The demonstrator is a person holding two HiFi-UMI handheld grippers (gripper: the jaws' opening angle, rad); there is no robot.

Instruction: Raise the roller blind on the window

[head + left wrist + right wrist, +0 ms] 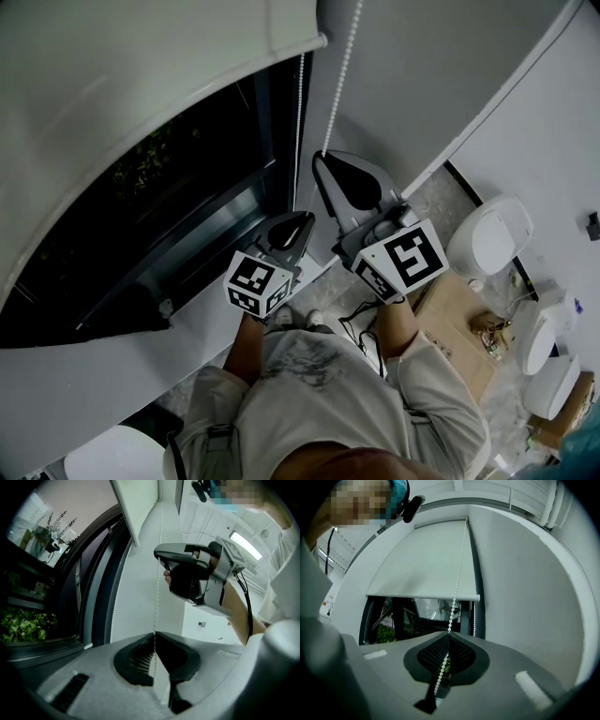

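The white roller blind point(141, 84) point(426, 564) covers the upper part of the dark window point(187, 206), and its bottom bar point(422, 596) hangs partway down. A white bead chain point(343, 66) point(458, 573) drops along the window's right side in two strands. My right gripper point(321, 159) point(449, 633) is shut on the strand nearer the wall, which runs out between its fingers. My left gripper point(302, 219) point(153, 635) sits lower and to the left. It is shut on the other strand point(300, 112) point(157, 597). The right gripper point(197, 573) shows above it in the left gripper view.
A grey window sill point(225, 244) runs below the glass, with green plants point(23, 623) outside. White ceramic toilets point(492, 234) and a flat cardboard sheet point(459, 323) lie on the floor at the right. A plain white wall point(525, 597) stands right of the chain.
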